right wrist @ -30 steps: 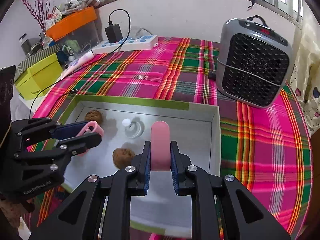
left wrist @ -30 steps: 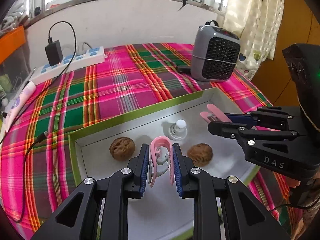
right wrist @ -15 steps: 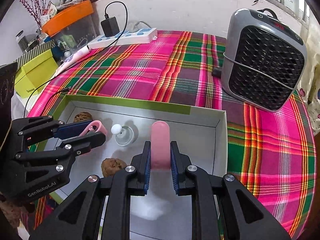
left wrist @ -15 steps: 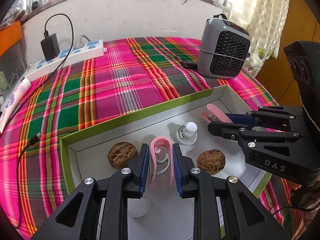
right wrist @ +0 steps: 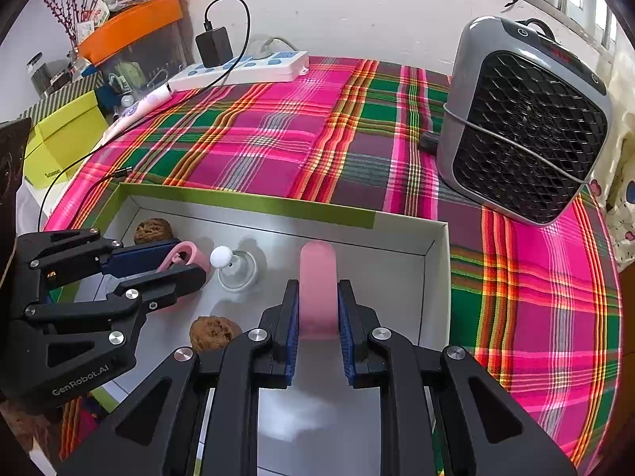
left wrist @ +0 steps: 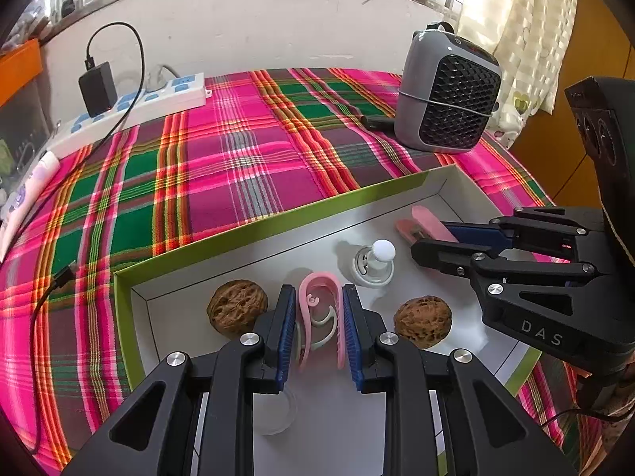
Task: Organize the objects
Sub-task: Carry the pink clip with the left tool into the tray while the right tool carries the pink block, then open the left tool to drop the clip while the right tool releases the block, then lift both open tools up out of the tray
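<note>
A green-rimmed box with a pale grey floor lies on the plaid cloth. My left gripper is shut on a pink curved clip just above the box floor, between two walnuts. A white ball-topped knob stands behind the clip. My right gripper is shut on a flat pink piece over the right half of the box. In that view the left gripper, the knob and both walnuts show on the left.
A grey fan heater stands on the cloth behind the box's right corner. A white power strip with a black charger lies at the back left, and a cable trails down the left side. A yellow-green carton sits off the table's left.
Both grippers keep the same hold on their pink pieces. The scene has only shifted slightly in both views.
</note>
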### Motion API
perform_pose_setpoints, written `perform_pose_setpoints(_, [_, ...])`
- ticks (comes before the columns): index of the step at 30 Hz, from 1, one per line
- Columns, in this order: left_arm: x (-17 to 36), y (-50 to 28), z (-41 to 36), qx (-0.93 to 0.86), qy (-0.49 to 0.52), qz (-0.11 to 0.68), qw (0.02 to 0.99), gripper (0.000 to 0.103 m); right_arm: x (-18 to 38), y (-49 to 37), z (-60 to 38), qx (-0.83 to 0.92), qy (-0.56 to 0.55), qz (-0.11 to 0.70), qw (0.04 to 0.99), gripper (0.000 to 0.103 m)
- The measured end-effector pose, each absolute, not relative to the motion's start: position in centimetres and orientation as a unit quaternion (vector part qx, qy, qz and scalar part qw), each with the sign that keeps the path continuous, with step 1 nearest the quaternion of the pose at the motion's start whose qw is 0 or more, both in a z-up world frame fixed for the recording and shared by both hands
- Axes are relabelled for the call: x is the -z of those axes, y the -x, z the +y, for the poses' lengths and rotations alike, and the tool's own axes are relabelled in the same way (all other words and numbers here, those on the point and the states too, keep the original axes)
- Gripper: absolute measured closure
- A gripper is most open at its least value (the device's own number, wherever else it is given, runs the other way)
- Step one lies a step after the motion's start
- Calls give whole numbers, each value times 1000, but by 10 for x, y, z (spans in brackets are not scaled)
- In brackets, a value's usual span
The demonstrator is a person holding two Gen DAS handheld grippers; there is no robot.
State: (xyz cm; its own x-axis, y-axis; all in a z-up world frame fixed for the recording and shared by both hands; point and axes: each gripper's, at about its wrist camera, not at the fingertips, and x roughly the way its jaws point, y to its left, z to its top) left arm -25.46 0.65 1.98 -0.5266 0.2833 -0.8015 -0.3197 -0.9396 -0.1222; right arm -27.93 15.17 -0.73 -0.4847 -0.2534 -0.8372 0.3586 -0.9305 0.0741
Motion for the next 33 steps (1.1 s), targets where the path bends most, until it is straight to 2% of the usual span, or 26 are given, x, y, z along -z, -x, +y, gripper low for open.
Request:
perform_pose_setpoints(5, [-20, 254, 8, -874, 454, 29, 168, 78, 8, 278, 151, 861, -474, 58, 177, 83])
perform_pose_setpoints(8, [-20, 254, 8, -874, 455, 28, 167, 72, 7, 277, 151, 863, -471, 62, 172, 74])
perform_pose_setpoints(10, [-21, 252, 7, -875, 454, 27, 166, 69, 7, 277, 151, 864, -470, 60, 170, 64])
perform_pose_setpoints(12, [-22, 251, 7, -876, 453, 27, 165, 68, 6, 276, 152, 864, -470, 58, 169, 60])
perform_pose_setpoints(33, [-49, 209, -3, -889, 426, 11, 168, 65, -17, 238, 156, 878, -449, 41, 160, 60])
